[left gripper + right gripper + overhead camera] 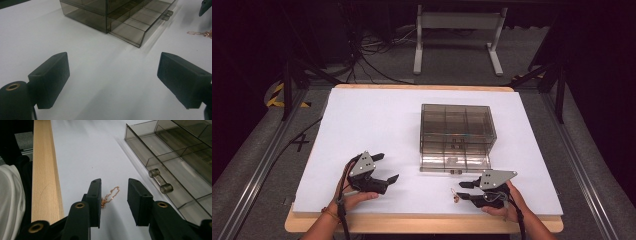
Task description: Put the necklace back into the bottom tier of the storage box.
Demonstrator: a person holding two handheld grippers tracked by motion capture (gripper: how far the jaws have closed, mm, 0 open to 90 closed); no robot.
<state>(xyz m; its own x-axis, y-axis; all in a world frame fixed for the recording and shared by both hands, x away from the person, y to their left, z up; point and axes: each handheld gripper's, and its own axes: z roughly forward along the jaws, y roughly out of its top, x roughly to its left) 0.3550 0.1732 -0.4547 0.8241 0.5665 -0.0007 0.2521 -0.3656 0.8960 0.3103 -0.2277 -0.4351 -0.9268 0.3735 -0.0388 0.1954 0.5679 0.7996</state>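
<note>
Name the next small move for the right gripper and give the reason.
Probably ease the right gripper forward and down, then close on the gold chain. The chain lies loose on the white table between its parted fingers, and the organizer's bottom drawer stands pulled open.

A thin rose-gold chain [110,196] lies loosely crumpled in a small heap on the white table surface, near the front edge. It rests just in front of the smoky transparent plastic drawer box [457,137], whose bottom drawer stands pulled slightly out.
</note>
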